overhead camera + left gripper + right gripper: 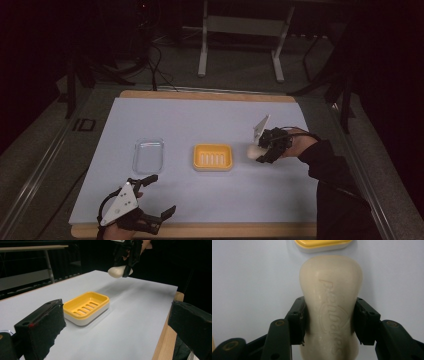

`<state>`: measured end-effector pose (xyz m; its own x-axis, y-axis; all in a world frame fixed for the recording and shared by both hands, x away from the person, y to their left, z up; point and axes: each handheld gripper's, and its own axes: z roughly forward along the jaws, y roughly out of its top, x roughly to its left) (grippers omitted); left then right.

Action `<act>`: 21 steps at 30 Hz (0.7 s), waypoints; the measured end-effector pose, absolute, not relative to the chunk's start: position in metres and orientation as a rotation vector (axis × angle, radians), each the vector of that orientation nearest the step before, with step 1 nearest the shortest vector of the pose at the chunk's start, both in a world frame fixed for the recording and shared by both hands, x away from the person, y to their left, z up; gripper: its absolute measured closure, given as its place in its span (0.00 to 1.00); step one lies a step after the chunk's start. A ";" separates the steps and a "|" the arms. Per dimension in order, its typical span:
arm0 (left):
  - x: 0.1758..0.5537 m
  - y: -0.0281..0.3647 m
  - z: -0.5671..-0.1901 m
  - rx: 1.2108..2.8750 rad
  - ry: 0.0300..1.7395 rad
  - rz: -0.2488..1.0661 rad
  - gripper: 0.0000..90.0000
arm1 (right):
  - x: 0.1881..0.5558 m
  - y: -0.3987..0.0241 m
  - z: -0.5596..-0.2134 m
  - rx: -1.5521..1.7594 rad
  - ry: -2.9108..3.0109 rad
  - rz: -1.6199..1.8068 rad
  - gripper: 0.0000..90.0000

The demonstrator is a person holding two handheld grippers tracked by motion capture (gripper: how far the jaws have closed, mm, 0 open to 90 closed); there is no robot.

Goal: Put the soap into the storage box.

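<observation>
Right hand-held gripper [261, 151] clamped on a cream soap bar [331, 307], jaws pressing both long sides near its rear half. Held above the white tabletop [210, 120], just right of the yellow soap dish [213, 157] and apart from it. Long axis in line with the jaws, free rounded end pointing toward the dish, embossed lettering face-up in the right gripper view. Left hand-held gripper [156, 195] near the front edge, jaws spread wide, holding nothing. Clear plastic lid [148, 154] flat on the tabletop, left of the dish.
</observation>
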<state>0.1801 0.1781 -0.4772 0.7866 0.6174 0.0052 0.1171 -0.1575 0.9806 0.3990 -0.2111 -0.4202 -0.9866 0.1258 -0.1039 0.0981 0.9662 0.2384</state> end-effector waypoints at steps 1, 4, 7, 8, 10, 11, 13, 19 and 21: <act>0.180 0.178 -0.477 1.698 0.582 0.485 0.01 | 0.399 -0.210 -0.420 0.168 3.002 0.351 0.55; 0.180 0.178 -0.477 1.696 0.583 0.483 0.01 | 0.400 -0.205 -0.421 0.140 3.012 0.350 0.55; 0.180 0.178 -0.477 1.700 0.580 0.482 0.01 | 0.400 -0.200 -0.420 0.123 3.019 0.356 0.55; 0.180 0.178 -0.477 1.699 0.580 0.481 0.01 | 0.400 -0.198 -0.420 0.112 3.016 0.362 0.55; 0.180 0.178 -0.478 1.700 0.579 0.477 0.01 | 0.400 -0.194 -0.420 0.102 3.023 0.376 0.55; 0.180 0.178 -0.478 1.701 0.577 0.477 0.01 | 0.400 -0.191 -0.420 0.085 3.024 0.377 0.55; 0.180 0.178 -0.477 1.701 0.577 0.476 0.01 | 0.400 -0.186 -0.421 0.065 3.029 0.375 0.55; 0.180 0.178 -0.477 1.697 0.580 0.479 0.01 | 0.400 -0.174 -0.421 0.016 3.034 0.391 0.55; 0.180 0.178 -0.477 1.697 0.580 0.479 0.01 | 0.400 -0.170 -0.420 0.013 3.036 0.401 0.55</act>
<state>0.1798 0.1784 -0.4775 0.7896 0.6137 0.0027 0.1186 -0.1569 0.9805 0.4000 -0.1704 -0.4205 -0.9968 0.0189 -0.0772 -0.0018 0.9657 0.2597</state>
